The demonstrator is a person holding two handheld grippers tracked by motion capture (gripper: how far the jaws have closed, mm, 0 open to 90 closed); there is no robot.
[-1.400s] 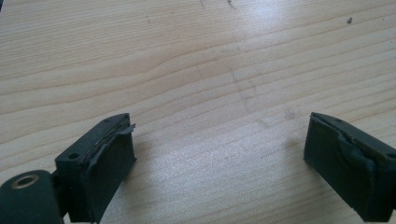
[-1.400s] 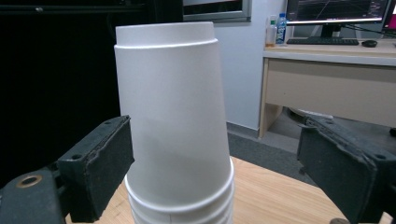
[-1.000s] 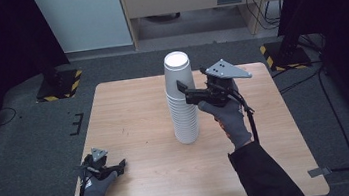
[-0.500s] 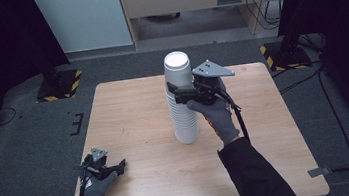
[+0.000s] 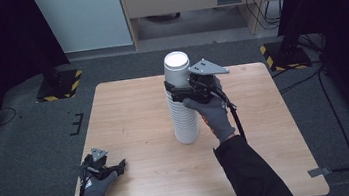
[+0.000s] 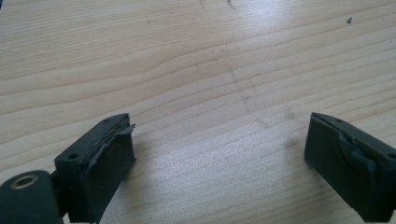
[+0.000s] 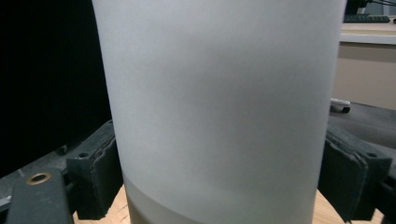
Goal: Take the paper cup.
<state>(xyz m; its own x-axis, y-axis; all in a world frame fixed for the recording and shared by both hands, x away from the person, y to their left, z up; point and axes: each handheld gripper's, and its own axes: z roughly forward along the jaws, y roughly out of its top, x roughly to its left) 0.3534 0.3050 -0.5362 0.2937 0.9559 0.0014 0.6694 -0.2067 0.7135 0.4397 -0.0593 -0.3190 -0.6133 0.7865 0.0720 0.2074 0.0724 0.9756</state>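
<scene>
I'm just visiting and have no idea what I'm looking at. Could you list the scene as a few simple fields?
Setting: wooden table on grey floor
Main object: tall stack of white cups, upright near the table's middle
Right gripper: at the stack's upper part, jaws on either side of the top cup; firm grip cannot be told
Left gripper: low at the table's near-left edge, jaws wide apart, holding nothing
Hands: grey gloves, dark sleeves

The high view looks down on the table [image 5: 128, 108], whose wood the close left gripper view shares.
</scene>
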